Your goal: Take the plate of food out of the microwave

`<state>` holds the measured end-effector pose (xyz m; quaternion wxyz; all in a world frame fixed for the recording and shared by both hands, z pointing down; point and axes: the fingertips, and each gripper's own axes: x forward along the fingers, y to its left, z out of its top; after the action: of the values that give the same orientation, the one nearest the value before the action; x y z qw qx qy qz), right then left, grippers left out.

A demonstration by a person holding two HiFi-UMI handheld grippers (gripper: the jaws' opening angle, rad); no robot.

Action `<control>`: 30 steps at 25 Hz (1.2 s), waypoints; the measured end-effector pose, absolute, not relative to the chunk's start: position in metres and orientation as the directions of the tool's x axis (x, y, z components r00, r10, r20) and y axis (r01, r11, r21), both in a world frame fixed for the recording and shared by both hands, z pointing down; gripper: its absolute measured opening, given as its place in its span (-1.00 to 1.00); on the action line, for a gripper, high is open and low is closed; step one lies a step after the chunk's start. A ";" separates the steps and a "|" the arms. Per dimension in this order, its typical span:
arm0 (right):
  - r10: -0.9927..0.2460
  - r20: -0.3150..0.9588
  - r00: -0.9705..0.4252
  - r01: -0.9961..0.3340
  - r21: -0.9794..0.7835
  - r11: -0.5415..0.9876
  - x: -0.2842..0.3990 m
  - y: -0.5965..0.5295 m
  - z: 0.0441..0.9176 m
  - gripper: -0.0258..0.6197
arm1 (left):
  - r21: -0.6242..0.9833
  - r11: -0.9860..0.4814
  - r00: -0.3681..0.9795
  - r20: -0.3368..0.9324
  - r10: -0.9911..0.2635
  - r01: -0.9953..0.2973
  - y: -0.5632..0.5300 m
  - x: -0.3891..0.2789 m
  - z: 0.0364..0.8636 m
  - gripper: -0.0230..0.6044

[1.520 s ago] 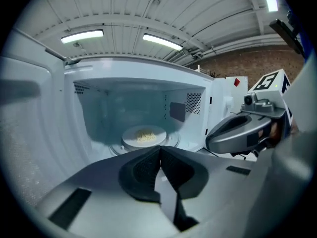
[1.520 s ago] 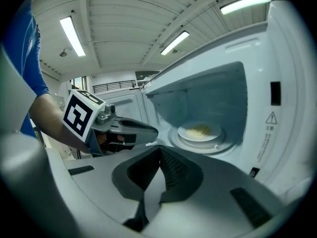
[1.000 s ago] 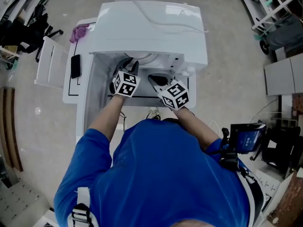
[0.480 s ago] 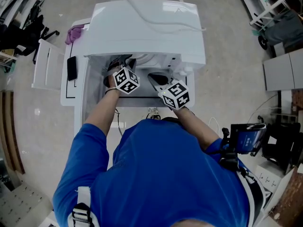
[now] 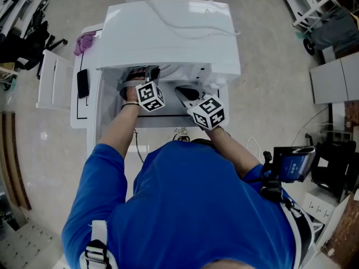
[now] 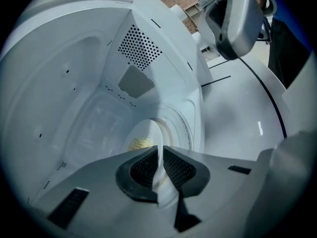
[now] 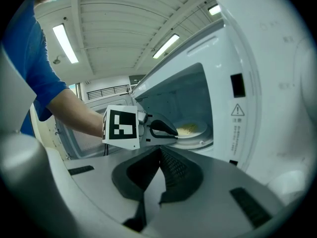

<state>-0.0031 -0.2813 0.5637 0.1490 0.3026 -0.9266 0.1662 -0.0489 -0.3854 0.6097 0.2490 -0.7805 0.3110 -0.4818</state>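
The white microwave [image 5: 168, 32] stands open, and a white plate [image 7: 192, 130] with yellow food [image 6: 140, 144] sits on its turntable. In the left gripper view the plate's rim [image 6: 157, 138] runs edge-on between the jaws. My left gripper [image 6: 159, 155] is shut on that rim, and the right gripper view shows my left gripper [image 7: 171, 133] reaching into the cavity. My right gripper [image 7: 159, 152] is shut on nothing and hangs in front of the opening, to the right of the left one [image 5: 141, 78]. In the head view my right gripper [image 5: 186, 94] is at the cavity's mouth.
The microwave door [image 5: 53, 80] swings open to the left. A purple cloth [image 5: 84, 41] lies on the white table [image 5: 95, 133] beside the oven. The cavity walls close in around the plate. Carts and shelves stand on the floor around.
My left gripper has rolled and slid a little left and deeper into the cavity. The right gripper has stayed put.
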 end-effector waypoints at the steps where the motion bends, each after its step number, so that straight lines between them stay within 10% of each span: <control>1: -0.514 0.377 -0.771 -0.613 -0.218 0.760 -0.002 -0.281 0.564 -0.92 | -0.689 -0.683 0.343 0.598 -0.724 -0.241 -0.385 -0.048 0.610 -0.79; 30: -0.528 0.372 -0.763 -0.637 -0.299 0.711 0.002 -0.264 0.576 -0.92 | -0.652 -0.706 0.384 0.599 -0.703 -0.275 -0.322 -0.050 0.603 -0.81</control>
<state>0.0020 -0.2642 0.5760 0.1308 0.3180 -0.9156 0.2085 -0.0498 -0.3218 0.6027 0.2310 -0.7991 0.3058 -0.4632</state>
